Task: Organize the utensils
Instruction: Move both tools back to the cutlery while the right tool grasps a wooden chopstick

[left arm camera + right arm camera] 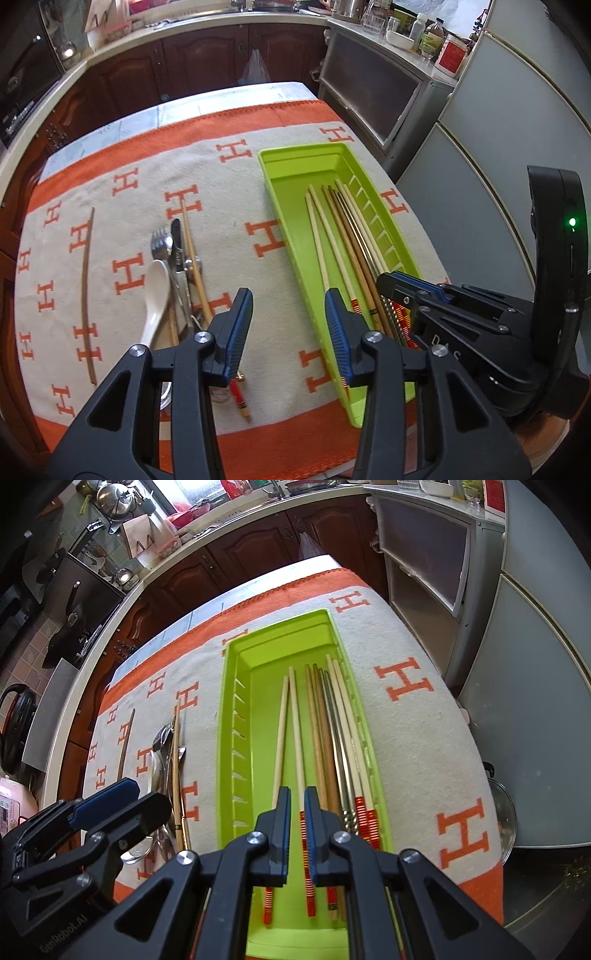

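- Left gripper (289,325) sits open and empty, between the utensil pile (177,266) and the green tray (280,206).
- Right gripper (297,834) is nearly closed over the chopsticks (325,738) in the tray; whether it's pinching one, can't tell.
- Risk: grabbing into that pile could drag the spoon (157,299) along.

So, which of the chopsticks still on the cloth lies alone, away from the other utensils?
The thin dark brown chopstick at the far left of the cloth. The light bamboo chopstick rests across the pile with the white spoon and fork.
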`<state>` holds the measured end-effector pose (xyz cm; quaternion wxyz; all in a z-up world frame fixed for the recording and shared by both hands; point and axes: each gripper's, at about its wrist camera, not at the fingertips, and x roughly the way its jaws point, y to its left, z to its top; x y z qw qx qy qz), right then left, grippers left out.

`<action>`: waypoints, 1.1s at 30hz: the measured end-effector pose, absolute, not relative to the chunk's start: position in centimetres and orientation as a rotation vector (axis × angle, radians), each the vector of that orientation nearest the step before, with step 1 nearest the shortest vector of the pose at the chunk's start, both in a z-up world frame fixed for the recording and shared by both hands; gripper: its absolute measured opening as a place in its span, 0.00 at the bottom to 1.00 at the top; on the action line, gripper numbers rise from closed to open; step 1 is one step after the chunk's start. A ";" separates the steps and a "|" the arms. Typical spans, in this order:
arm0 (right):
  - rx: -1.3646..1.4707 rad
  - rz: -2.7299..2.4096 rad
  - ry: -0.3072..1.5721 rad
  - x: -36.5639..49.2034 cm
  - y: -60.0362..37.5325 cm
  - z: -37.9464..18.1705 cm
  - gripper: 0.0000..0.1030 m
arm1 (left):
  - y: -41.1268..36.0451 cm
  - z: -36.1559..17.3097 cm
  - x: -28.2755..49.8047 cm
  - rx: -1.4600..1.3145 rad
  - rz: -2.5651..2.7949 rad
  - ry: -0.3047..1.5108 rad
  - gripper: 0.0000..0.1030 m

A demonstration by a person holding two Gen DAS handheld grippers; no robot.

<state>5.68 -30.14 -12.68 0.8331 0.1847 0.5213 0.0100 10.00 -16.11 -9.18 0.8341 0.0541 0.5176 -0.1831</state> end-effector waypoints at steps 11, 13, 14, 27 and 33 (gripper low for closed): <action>0.351 0.066 1.090 5.5 -27.1 -11.2 0.07 | -13.6 -6.9 9.0 0.126 -0.349 1.021 0.37; 0.343 0.074 1.089 5.6 -26.4 -11.0 0.07 | -13.0 -6.6 8.8 0.123 -0.346 1.014 0.37; 0.338 0.077 1.088 5.6 -26.1 -10.8 0.07 | -12.7 -6.4 8.7 0.121 -0.344 1.012 0.37; 0.262 0.114 1.056 5.7 -20.6 -7.4 0.07 | -5.0 -3.4 7.2 0.100 -0.264 0.925 0.37; 0.246 0.158 1.032 6.5 -17.8 -5.2 0.07 | 0.0 -1.9 7.6 0.064 -0.213 0.901 0.38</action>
